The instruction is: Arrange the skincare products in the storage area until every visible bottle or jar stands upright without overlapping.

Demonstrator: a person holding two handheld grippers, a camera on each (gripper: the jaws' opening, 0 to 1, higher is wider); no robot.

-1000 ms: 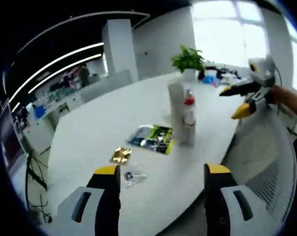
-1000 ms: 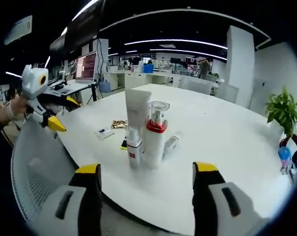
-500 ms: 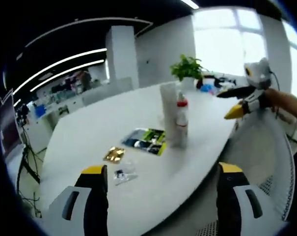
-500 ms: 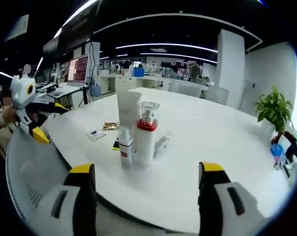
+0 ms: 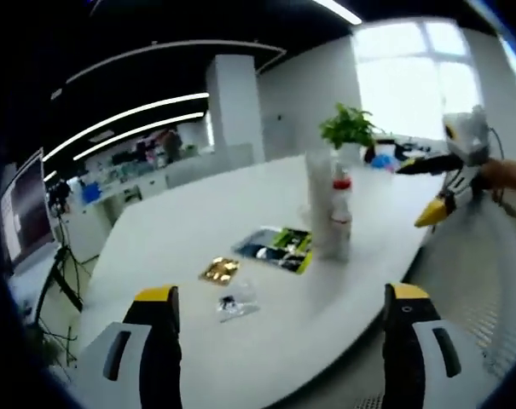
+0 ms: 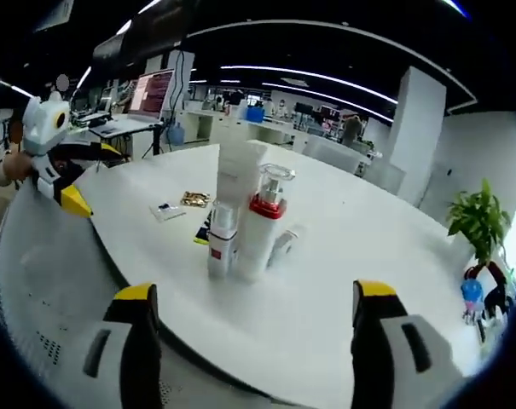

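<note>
A white table [image 5: 198, 230] carries a gold sachet [image 5: 219, 271] and a green-and-black packet [image 5: 276, 247] side by side; a potted plant [image 5: 350, 129] stands at its far edge.

small bottle [image 5: 340, 209] half hidden behind tube [image 5: 319, 200], sachet [image 5: 235, 302] blurred

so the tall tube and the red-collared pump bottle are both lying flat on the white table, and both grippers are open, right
Not quite: the tall tube and the red-collared pump bottle stand upright on the white table, as the right gripper view shows. The left gripper and right gripper are open.
</note>
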